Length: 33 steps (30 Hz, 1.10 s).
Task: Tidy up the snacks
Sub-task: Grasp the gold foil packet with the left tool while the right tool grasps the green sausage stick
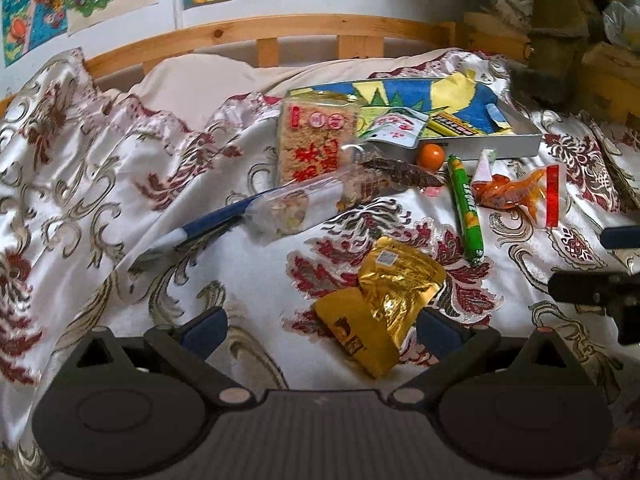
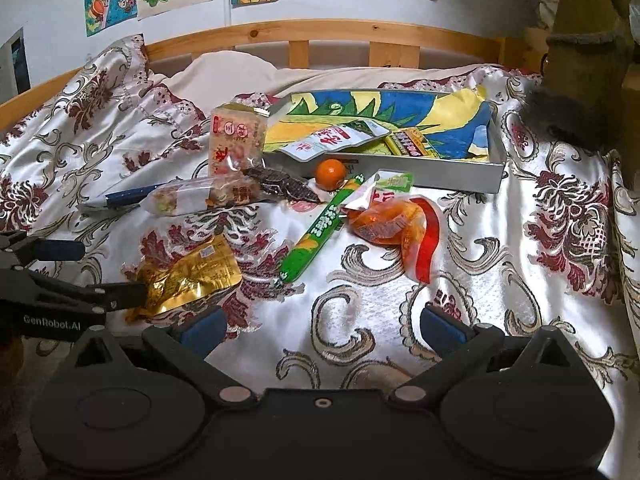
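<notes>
Left gripper (image 1: 320, 326): jaws spread wide, nothing between them, held low over the bedspread with the gold foil pouch just ahead of the gap.
Right gripper (image 2: 320, 326): also spread and empty, hovering over bare patterned bedspread (image 2: 360, 304), pointed toward the snacks.
Gold foil pouch (image 1: 394, 280): nearest snack; crinkled, light, slick foil. Judged best pinched at a flat sealed edge, since the puffed middle would likely slip or crush.
Green sausage stick (image 1: 464, 208): lies lengthwise beyond the pouch; firm, round, smooth casing, apt to roll; a grip across the middle seems safest.
Orange snack bag (image 1: 516, 192): just right of the stick, soft and floppy; take the clear sealed end.
Clear roll of snacks (image 1: 304, 204): left of centre, soft wrapper, contents probably brittle.
Mandarin (image 1: 431, 155): against the tray's front wall; round, will roll.
Rice cracker pack (image 1: 316, 140): leans at the tray's left corner; stiff but fragile.
Tray (image 1: 480, 148): farthest, grey, lined with coloured paper, already holding a few packets.
</notes>
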{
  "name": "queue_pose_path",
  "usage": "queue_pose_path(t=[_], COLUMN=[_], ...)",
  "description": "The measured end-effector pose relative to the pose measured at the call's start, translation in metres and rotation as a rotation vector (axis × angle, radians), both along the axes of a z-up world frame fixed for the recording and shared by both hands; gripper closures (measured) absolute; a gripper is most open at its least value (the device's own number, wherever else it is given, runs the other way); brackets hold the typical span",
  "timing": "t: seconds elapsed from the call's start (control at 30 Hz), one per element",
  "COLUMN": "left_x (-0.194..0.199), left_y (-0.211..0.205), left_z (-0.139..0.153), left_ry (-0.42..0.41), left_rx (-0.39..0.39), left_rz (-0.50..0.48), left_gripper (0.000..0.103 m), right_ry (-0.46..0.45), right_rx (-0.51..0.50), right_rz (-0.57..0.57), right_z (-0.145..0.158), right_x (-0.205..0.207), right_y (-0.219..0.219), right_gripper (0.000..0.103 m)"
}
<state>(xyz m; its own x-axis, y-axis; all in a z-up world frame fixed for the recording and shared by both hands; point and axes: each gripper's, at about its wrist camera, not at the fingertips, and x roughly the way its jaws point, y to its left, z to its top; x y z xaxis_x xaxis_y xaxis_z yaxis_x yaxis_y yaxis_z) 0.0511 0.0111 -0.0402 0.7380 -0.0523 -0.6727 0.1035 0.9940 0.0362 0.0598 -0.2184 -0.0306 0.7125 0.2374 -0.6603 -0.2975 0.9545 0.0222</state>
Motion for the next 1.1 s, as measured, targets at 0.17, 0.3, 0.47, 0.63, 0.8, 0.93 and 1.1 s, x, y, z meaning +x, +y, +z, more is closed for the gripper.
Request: queue_pose_path(t=[0.17, 0.3, 0.47, 0.63, 0.8, 0.93, 1.1], left_x=[0.014, 0.024, 0.039, 0.052, 0.062, 0.064, 0.073], left_y=[-0.008, -0.015, -0.02, -0.02, -0.024, -0.023, -0.019], left_z=[0.0, -0.002, -0.009, -0.014, -0.025, -0.022, -0.02], left_ry=[-0.012, 0.004, 0.069, 0.1, 0.143, 0.17, 0.249], left_rx=[0.008, 0.012, -0.031, -0.082, 0.008, 0.014, -0.019], left_rz=[-0.104, -0.209, -0.311, -0.349, -0.382, -0.388, -0.36], left_gripper=[0.0, 0.001, 0.001, 0.01, 0.027, 0.032, 0.041], right_ry=[-0.026, -0.012, 0.044, 0.093, 0.119, 0.118, 0.136], right_rx=[-0.008, -0.013, -0.004, 0.037, 0.032, 0.017, 0.026], right_rz=[-0.02, -0.022, 0.012, 0.024, 0.037, 0.065, 0.075], right_z=[0.004, 0.003, -0.003, -0.01, -0.014, -0.016, -0.02], right_x=[0.01, 0.022, 0.034, 0.046, 0.055, 0.059, 0.073], right_y=[-0.005, -0.009, -0.006, -0.004, 0.001, 0.008, 0.019], right_gripper=[0.001, 0.001, 0.001, 0.001, 0.015, 0.019, 0.026])
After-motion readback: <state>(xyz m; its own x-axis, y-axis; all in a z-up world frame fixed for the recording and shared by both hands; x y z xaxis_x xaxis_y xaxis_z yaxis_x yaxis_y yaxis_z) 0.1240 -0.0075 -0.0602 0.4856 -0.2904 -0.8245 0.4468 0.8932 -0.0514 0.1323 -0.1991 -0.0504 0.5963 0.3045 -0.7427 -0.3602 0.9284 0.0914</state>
